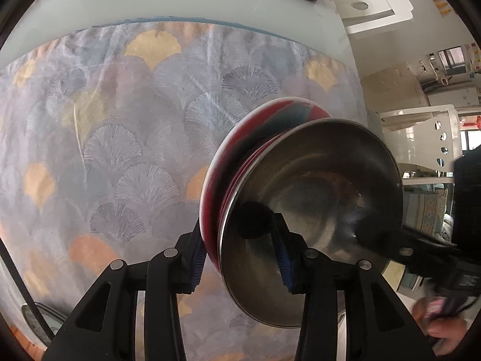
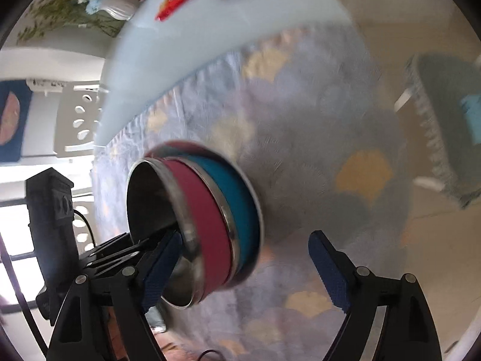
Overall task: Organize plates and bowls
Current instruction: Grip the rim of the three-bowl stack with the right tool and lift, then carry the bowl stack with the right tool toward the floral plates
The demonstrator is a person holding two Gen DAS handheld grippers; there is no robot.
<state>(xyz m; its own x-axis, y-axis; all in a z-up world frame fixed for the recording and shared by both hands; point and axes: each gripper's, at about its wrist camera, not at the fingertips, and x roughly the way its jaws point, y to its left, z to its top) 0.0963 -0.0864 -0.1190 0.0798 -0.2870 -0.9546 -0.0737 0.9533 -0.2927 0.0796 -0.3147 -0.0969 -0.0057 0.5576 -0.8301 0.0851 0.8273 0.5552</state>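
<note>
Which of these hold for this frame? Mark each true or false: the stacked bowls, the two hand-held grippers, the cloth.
1. The left hand-held gripper straddles the stack's rim. True.
2. The right hand-held gripper is clamped shut. False: its jaws stand wide apart.
3. The top bowl is steel inside. True.
4. The red-banded bowl sits under a yellow one. False: it sits above a teal-banded bowl.
5. The tablecloth is plain white. False: it has a fan-leaf pattern.
</note>
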